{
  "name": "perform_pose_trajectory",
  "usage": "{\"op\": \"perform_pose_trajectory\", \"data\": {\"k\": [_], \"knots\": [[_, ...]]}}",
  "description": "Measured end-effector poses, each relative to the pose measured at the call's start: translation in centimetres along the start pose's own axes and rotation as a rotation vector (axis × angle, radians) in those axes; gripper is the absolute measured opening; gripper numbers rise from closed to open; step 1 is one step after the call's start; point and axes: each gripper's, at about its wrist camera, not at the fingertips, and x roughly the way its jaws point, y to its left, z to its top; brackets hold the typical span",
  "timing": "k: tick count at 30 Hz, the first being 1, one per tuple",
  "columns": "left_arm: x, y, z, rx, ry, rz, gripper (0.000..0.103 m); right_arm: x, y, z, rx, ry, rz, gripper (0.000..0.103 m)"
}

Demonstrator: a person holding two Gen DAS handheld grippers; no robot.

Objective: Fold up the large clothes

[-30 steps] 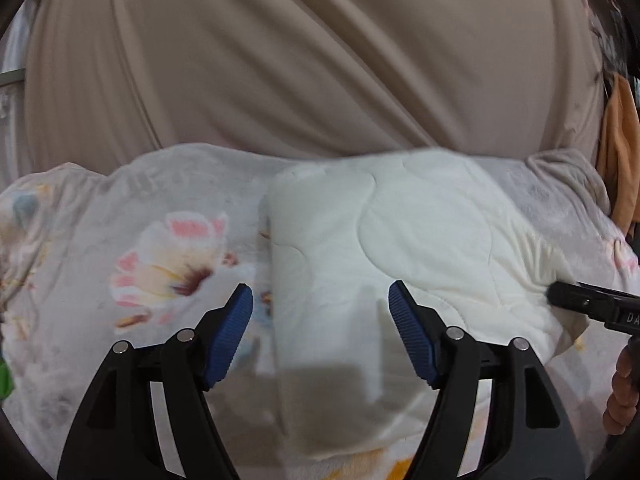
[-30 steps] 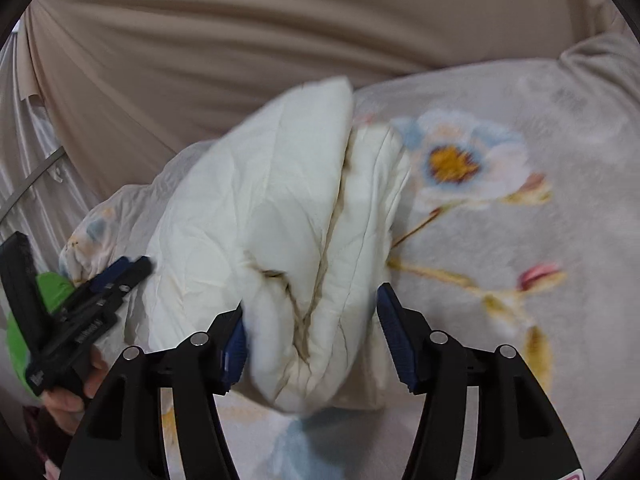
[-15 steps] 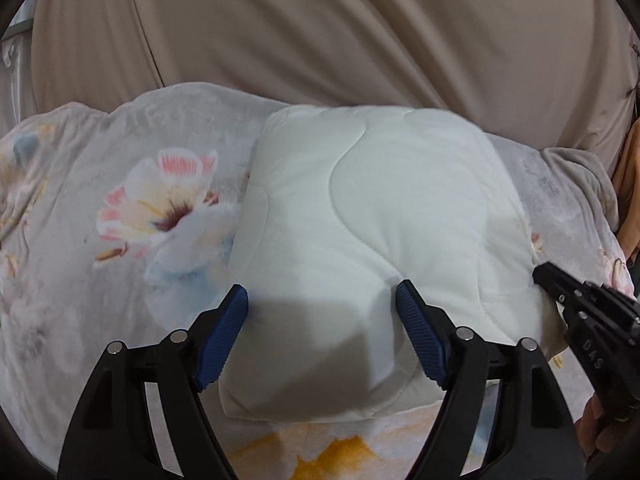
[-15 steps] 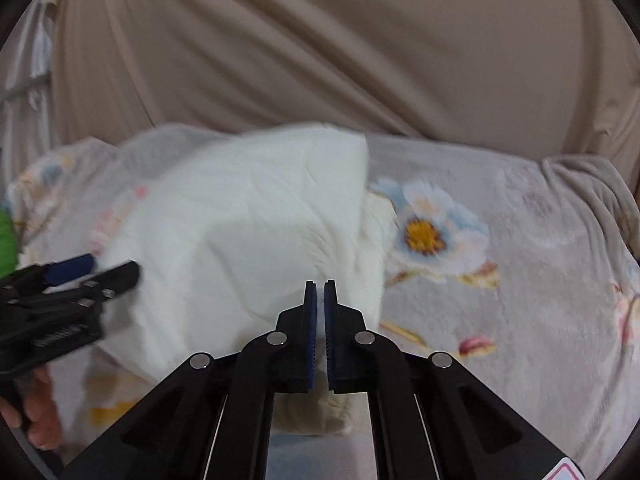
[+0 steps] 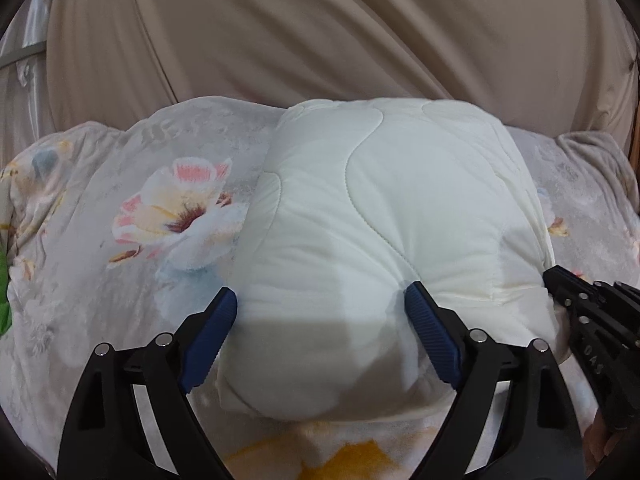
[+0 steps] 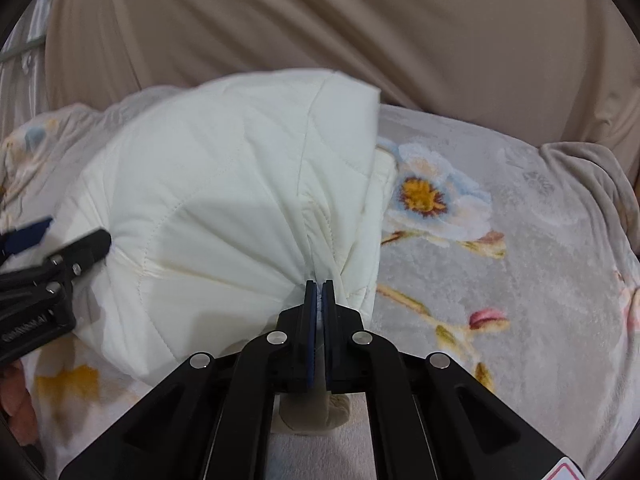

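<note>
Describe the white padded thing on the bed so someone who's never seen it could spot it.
On the grey floral blanket lies one folded cream quilted bundle. Unlike the flowered blanket, it is plain, puffy, with curved stitching.

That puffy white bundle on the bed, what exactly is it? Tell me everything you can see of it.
The white quilted bundle looks like soft padded fabric, cream-white with curving stitch lines, folded into a thick, pillowy stack. It lies on a grey flowered blanket in front of a beige curtain. The right gripper is shut on a gathered edge, with creases fanning out from the pinch. The left gripper straddles the near side, its jaws opening, one blue pad denting the cloth.
</note>
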Motion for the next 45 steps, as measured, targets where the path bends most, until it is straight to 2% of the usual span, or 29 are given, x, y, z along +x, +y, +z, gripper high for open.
{"op": "perform_pose_trajectory", "data": {"k": [3, 6, 7, 13, 21, 23, 32, 45], "knots": [[-1.7, 0.2, -0.7, -0.019, -0.005, 0.005, 0.089, -3.0, 0.0, 0.0, 0.040, -0.004, 0.030, 0.019], [-3.4, -0.3, -1.8, 0.012, -0.021, 0.027, 0.091, -5.7, 0.6, -1.1, 0.042, -0.013, 0.039, 0.043], [-3.9, -0.4, -2.3, 0.019, -0.027, 0.030, 0.092, -6.4, 0.9, -1.7, 0.033, -0.017, 0.033, 0.048], [-5.6, -1.4, -5.4, 0.048, -0.010, 0.017, 0.093, -8.6, 2.6, -6.2, -0.002, -0.016, -0.016, 0.059], [-5.7, -2.4, -9.2, 0.066, 0.045, 0.018, 0.094, -7.3, 1.7, -9.4, 0.079, 0.058, -0.047, 0.062], [-5.7, -2.5, -9.3, 0.067, 0.046, 0.014, 0.094, -6.8, 1.6, -9.6, 0.083, 0.082, -0.047, 0.062], [-4.9, -2.2, -9.5, 0.062, 0.087, 0.042, 0.094, -6.4, 2.2, -10.0, 0.059, 0.095, -0.062, 0.064], [-5.1, -2.2, -9.7, 0.072, 0.072, 0.069, 0.094, -6.4, 2.3, -10.1, 0.053, 0.088, -0.074, 0.064]]}}
